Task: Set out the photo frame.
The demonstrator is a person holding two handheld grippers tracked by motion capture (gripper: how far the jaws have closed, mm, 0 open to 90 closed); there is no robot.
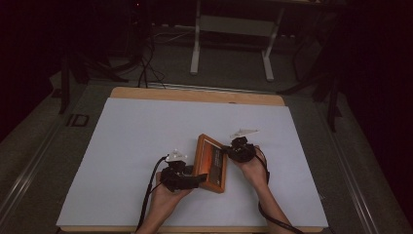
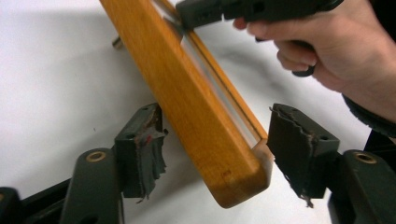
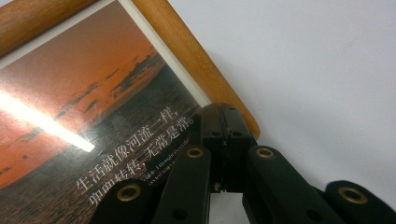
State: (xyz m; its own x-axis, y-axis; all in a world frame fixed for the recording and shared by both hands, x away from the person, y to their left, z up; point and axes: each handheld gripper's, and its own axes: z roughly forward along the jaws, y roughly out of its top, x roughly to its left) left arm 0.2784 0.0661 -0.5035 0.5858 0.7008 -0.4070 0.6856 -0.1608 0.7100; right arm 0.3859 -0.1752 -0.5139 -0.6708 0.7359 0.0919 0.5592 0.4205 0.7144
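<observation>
1. Wooden picture frame (image 1: 211,164) sitting a bit right of centre on the white tabletop (image 1: 126,146), toward the near edge, squeezed in between the two hands.
2. Long axis running near-to-far in the high view, slightly slanted, with the far end leaning a little left. Picture side facing up and to the right: sunset photo with white text, seen clearly from the right gripper view.
3. Left gripper (image 1: 181,178) at the near-left corner of the frame. In the left gripper view, fingers (image 2: 140,149) spread wide apart, with the near end of the frame (image 2: 201,126) sticking down between them, closer to the left pad and maybe just touching it; clear gap on the other side. So open, not clamped on anything.
4. Frame looks tipped up on its long edge from that view, thin side facing the camera, long axis heading up and away to the left from the fingers.
5. Right gripper (image 1: 239,148) on the far-right side of the frame. In the right gripper view, fingers (image 3: 226,135) pressed together, tip resting at the inner edge of the wooden border (image 3: 196,60) at a corner of the photo. Looks closed with nothing visible between them; could be pinching the edge, can't tell for sure.
6. Guess at what matters next: left fingers already straddle the near end across the thin side, so closing straight in would grab it. Left hand definitely the nearer one for that end.
</observation>
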